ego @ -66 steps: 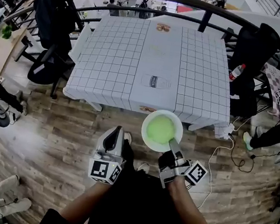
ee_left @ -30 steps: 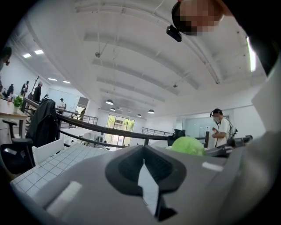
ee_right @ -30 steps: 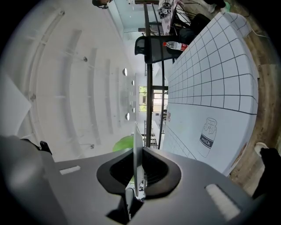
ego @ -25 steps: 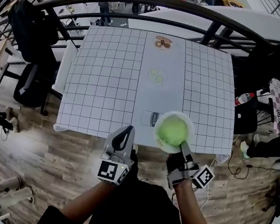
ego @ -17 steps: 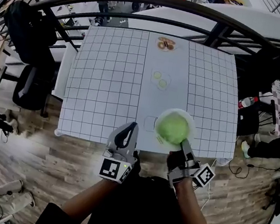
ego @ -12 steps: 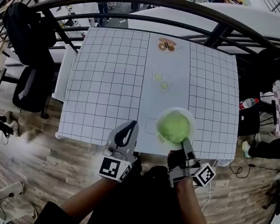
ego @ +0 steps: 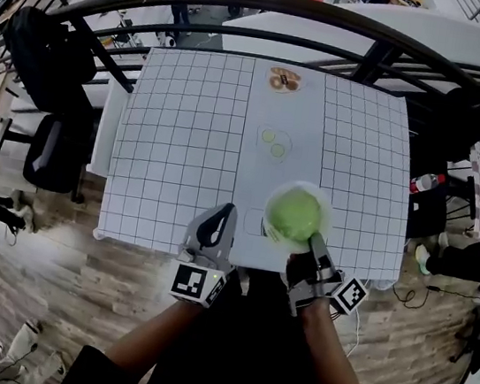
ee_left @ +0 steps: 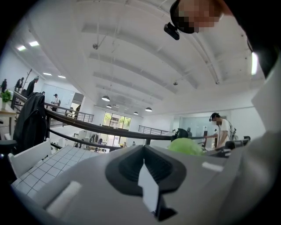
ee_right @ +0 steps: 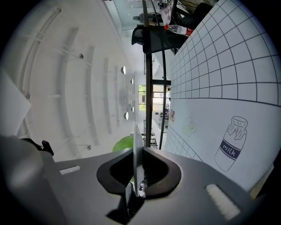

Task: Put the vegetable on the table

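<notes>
A round green vegetable point(ego: 294, 214) lies on a white plate point(ego: 327, 210). My right gripper point(ego: 315, 240) is shut on the plate's near rim and holds it level over the near edge of the white gridded table point(ego: 186, 134). In the right gripper view the plate's rim point(ee_right: 137, 149) runs as a thin white line between the jaws, with the vegetable point(ee_right: 122, 144) behind it and the table point(ee_right: 246, 88) at the right. My left gripper point(ego: 218, 216) is left of the plate at the table's front edge, shut and holding nothing. The vegetable point(ee_left: 186, 146) shows to its right in the left gripper view.
Pictures of eggs point(ego: 272, 141) and bread point(ego: 283, 80) are printed down the table's middle strip. A dark curved railing point(ego: 250, 5) runs behind the table. A black chair with a jacket point(ego: 55, 52) stands at the left, a bottle point(ego: 425, 180) and dark bags at the right. The floor is wood.
Both grippers have come forward toward the table. The plate with the vegetable, first over the floor, now hangs over the table's near edge. The grip on the plate is unchanged.
</notes>
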The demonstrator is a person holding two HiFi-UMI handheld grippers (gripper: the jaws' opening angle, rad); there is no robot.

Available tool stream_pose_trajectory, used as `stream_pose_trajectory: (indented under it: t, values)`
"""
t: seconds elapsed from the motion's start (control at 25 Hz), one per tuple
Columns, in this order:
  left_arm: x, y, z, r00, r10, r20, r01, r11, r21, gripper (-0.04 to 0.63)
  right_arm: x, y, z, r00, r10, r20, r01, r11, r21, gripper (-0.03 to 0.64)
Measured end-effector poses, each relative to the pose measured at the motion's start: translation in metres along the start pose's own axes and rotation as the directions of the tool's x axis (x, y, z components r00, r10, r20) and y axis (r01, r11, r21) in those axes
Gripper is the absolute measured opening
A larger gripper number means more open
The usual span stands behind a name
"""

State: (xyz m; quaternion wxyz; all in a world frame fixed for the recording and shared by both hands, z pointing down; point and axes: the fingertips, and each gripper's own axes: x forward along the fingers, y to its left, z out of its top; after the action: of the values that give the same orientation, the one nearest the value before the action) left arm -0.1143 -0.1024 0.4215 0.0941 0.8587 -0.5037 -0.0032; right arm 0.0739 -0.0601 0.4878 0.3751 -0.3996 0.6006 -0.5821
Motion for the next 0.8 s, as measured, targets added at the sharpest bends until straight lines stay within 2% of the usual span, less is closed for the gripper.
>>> stream_pose_trajectory:
  t: [0.12, 0.52, 0.8]
  values:
    - [0.009, -0.003, 0.004, 1.0, 0.012, -0.008, -0.012, 1.0, -0.01, 0.008, 0.005, -0.005, 0.011, 1.0, -0.019, -0.016, 0.019, 1.0, -0.013, 0.028]
    - [0.047, -0.006, 0.006, 0.999, 0.038, 0.006, -0.038, 0.999, 0.029, 0.008, 0.035, -0.022, 0.043, 0.999, -0.012, -0.048, 0.011, 1.0, -0.017, 0.031]
    - [0.074, -0.007, -0.003, 0.999, 0.048, -0.025, -0.047, 0.997, 0.054, 0.008, 0.053, -0.042, 0.061, 0.996, -0.037, -0.076, 0.036, 0.999, -0.02, 0.031]
